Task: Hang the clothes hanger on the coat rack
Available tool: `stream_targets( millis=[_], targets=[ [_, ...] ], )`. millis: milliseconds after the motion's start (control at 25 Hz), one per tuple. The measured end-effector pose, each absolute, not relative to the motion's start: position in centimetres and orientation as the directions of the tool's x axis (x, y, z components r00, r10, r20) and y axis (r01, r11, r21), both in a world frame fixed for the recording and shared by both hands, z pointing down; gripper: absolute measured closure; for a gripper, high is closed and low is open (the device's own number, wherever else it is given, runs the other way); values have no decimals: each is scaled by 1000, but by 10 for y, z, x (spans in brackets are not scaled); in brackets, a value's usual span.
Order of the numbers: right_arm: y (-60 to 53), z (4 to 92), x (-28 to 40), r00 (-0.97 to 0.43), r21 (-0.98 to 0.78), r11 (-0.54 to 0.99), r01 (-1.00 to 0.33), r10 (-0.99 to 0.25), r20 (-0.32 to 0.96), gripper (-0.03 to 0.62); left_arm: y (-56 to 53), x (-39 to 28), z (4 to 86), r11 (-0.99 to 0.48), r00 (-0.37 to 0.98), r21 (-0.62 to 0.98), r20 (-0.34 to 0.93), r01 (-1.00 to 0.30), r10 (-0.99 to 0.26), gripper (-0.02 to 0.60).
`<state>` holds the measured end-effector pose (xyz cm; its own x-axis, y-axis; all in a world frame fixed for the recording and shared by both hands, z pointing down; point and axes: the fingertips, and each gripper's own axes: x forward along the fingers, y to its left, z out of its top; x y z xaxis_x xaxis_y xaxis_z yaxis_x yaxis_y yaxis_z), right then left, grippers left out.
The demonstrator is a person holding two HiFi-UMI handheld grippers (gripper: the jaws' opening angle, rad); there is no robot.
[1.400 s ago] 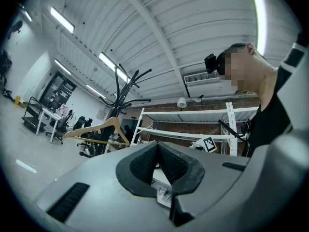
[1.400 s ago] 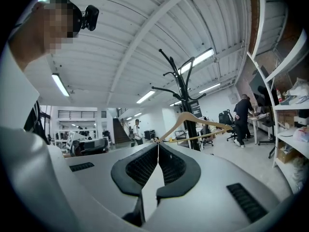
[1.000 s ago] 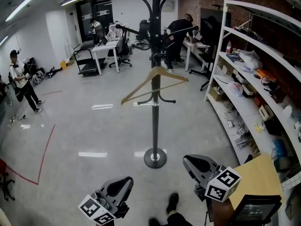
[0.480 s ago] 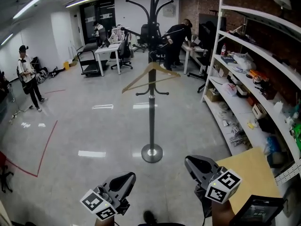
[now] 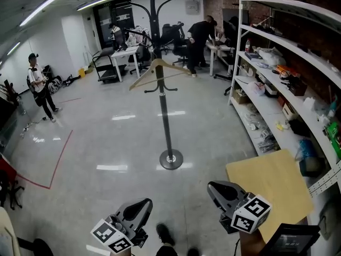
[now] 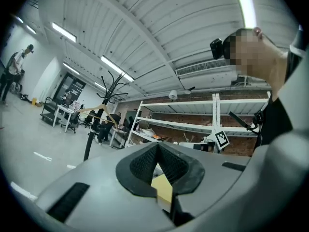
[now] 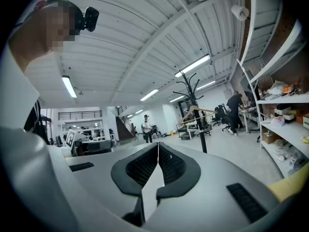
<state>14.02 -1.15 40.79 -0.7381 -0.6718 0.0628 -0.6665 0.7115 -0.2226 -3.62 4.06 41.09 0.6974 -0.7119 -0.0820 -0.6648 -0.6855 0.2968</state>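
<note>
A wooden clothes hanger (image 5: 144, 76) hangs on a lower hook of the black coat rack (image 5: 164, 116), which stands on a round base on the grey floor. Both gripper views also show the rack (image 6: 90, 140) (image 7: 200, 129) and the hanger (image 6: 91, 110) (image 7: 195, 111), small and far off. My left gripper (image 5: 141, 206) and right gripper (image 5: 217, 188) are low at the bottom of the head view, well short of the rack. Each pair of jaws is shut with nothing between the pads (image 6: 145, 161) (image 7: 145, 164).
White shelving (image 5: 277, 73) loaded with several items runs along the right wall. A tan board (image 5: 272, 185) lies beside my right gripper. A person (image 5: 40, 87) stands at the left by red floor tape (image 5: 53, 167). Desks, chairs and people fill the back.
Both grippers have drawn back from the coat rack, which now looks smaller and further left in the head view. The hanger stays on the rack and the jaws stay shut.
</note>
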Motion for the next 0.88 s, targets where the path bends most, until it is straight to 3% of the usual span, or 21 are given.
stream_targets(
  millis=[440,880],
  targets=[
    [58,393,132,-785,-234,761,-606,-619,21,586,128,-32,397,-629,648,296,-40,-719,-761,581],
    [152,394,77,-782,-220,757,-615,-622,49,586,232,-85,414,-607,633,312,-23,-731,-774,581]
  ],
)
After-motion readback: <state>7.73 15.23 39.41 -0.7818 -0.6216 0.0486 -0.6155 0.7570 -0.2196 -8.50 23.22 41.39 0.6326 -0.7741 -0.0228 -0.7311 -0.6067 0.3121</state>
